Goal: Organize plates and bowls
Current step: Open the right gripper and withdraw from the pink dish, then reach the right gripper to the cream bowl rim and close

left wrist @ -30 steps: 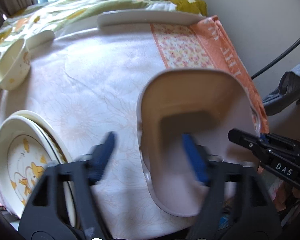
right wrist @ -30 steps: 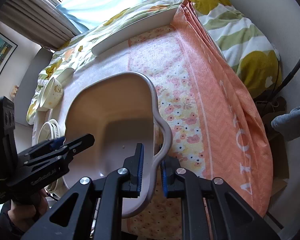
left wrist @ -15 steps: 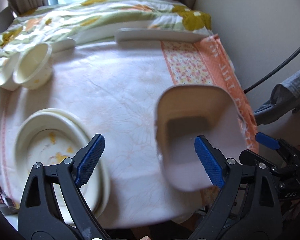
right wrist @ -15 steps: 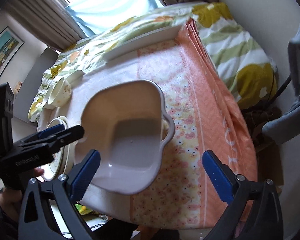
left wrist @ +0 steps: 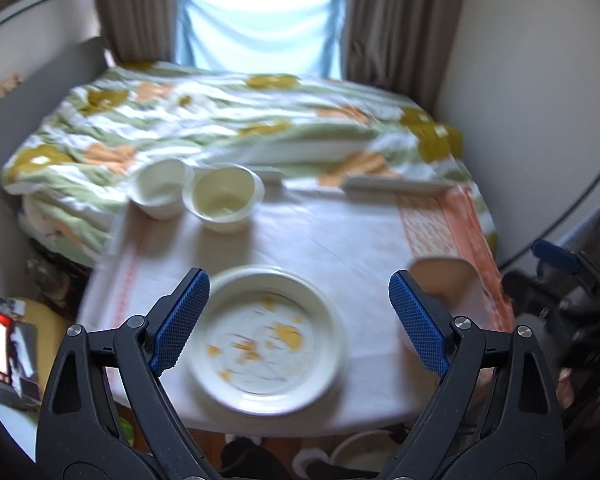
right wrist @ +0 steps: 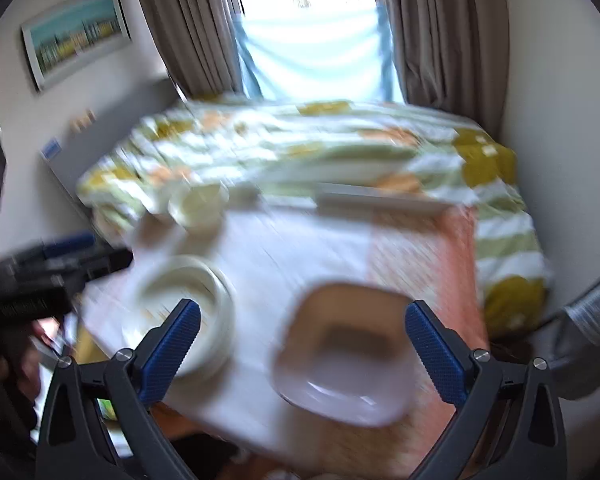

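The left gripper (left wrist: 296,322) is spread wide, empty, with the plates (left wrist: 266,340) lower centre between its fingers. The right gripper (right wrist: 302,352) is spread too, above the square bowl (right wrist: 346,354) near the table's (right wrist: 300,248) front edge. Two bowls (left wrist: 198,196) sit upper left, bare cloth between.

1. The left gripper (left wrist: 298,322) is spread wide, its blue-padded fingers (left wrist: 179,322) far apart and gripping nothing.
2. The right gripper (right wrist: 302,348) is likewise wide apart, its fingers (right wrist: 434,350) clear of any contact.
3. Each gripper shows blurred at the edge of the other's view.
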Demonstrator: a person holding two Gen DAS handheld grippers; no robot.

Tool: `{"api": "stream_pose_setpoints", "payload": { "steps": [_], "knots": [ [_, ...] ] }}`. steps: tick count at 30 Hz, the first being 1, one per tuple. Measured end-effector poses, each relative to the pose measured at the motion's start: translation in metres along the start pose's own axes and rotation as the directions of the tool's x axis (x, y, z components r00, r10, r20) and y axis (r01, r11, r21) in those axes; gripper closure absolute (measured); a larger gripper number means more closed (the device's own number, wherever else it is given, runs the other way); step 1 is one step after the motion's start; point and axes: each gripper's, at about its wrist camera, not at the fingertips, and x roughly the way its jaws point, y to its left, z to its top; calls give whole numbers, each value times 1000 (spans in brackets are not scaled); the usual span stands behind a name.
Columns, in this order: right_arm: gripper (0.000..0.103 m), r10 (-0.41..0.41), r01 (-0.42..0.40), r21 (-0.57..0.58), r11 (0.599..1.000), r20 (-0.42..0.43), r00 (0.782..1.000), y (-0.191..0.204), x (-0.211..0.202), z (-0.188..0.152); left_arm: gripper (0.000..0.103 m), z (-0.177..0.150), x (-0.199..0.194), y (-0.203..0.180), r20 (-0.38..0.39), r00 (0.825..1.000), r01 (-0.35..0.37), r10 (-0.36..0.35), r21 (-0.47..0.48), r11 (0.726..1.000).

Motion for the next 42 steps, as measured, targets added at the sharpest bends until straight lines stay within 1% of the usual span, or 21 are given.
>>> {"api": "stream_pose_setpoints", "payload": {
  "steps": [4, 6, 9, 11, 13, 16, 17, 18, 19, 20, 21, 22, 24, 26, 29, 30, 31, 34, 36, 39, 42],
  "knots": [
    [1, 16, -15, -24, 1000, 29, 999, 33, 8, 32, 12, 20, -8, 48, 49, 999, -18, 20, -41, 999],
    [1, 30, -29, -21, 999, 20, 999, 50, 23, 49, 12, 32, 1, 75, 45, 999, -1, 4, -59, 998],
    [1, 32, -32, -19, 999, -2, 999, 73, 56, 69, 12, 44, 38, 122, -48, 996, 62, -70, -145, 988],
    [1, 38, -38, 0, 999, -30, 999, 83, 78, 78, 12, 49, 62, 146, -83, 990, 94, -113, -199, 975],
    [1, 58, -57, 22, 998, -71, 996, 94, 107, 87, 12, 53, 83, 161, -106, 985, 111, -136, -219, 969],
    [2, 28, -22, 51, 998, -127, 991, 105, 159, 98, 12, 61, 128, 183, -137, 976, 132, -172, -259, 957],
    [5, 23, -14, 62, 998, -144, 989, 105, 172, 97, 14, 62, 145, 189, -150, 970, 142, -190, -283, 948],
    [7, 27, -12, 82, 997, -179, 983, 105, 196, 98, 22, 63, 164, 194, -165, 963, 154, -213, -309, 939],
    [16, 31, -12, 96, 995, -202, 979, 105, 210, 98, 27, 63, 179, 196, -181, 956, 164, -231, -323, 932],
    [25, 33, -6, 117, 993, -232, 972, 104, 228, 95, 36, 63, 194, 198, -200, 949, 170, -245, -328, 929],
    [29, 32, 4, 136, 991, -259, 965, 103, 247, 92, 41, 63, 209, 197, -219, 943, 172, -251, -324, 930],
    [34, 26, 15, 146, 989, -278, 960, 102, 260, 91, 42, 64, 222, 196, -236, 937, 175, -256, -317, 932],
    [40, 14, 38, 159, 987, -316, 949, 101, 285, 85, 52, 63, 244, 194, -260, 928, 185, -268, -303, 935],
    [48, 16, 47, 174, 984, -341, 940, 99, 302, 83, 54, 63, 257, 193, -270, 921, 194, -279, -303, 933],
    [59, 13, 60, 188, 980, -364, 931, 98, 318, 80, 57, 61, 272, 193, -274, 907, 226, -321, -325, 918],
    [61, 13, 64, 192, 979, -374, 928, 98, 323, 79, 67, 60, 276, 194, -276, 902, 233, -331, -335, 913],
    [67, 14, 66, 196, 978, -382, 924, 97, 328, 79, 72, 59, 279, 195, -281, 899, 233, -335, -341, 911],
    [70, 11, 78, 208, 975, -395, 919, 96, 335, 79, 78, 61, 287, 197, -296, 897, 223, -330, -341, 913],
    [74, 8, 85, 216, 973, -400, 916, 96, 338, 80, 85, 61, 289, 198, -299, 899, 213, -319, -336, 917],
    [88, 17, 85, 227, 970, -415, 910, 97, 344, 78, 86, 62, 291, 201, -297, 902, 212, -315, -332, 919],
    [91, 17, 89, 237, 967, -409, 912, 98, 344, 77, 86, 63, 288, 197, -298, 907, 207, -297, -299, 932]
  ]
}}
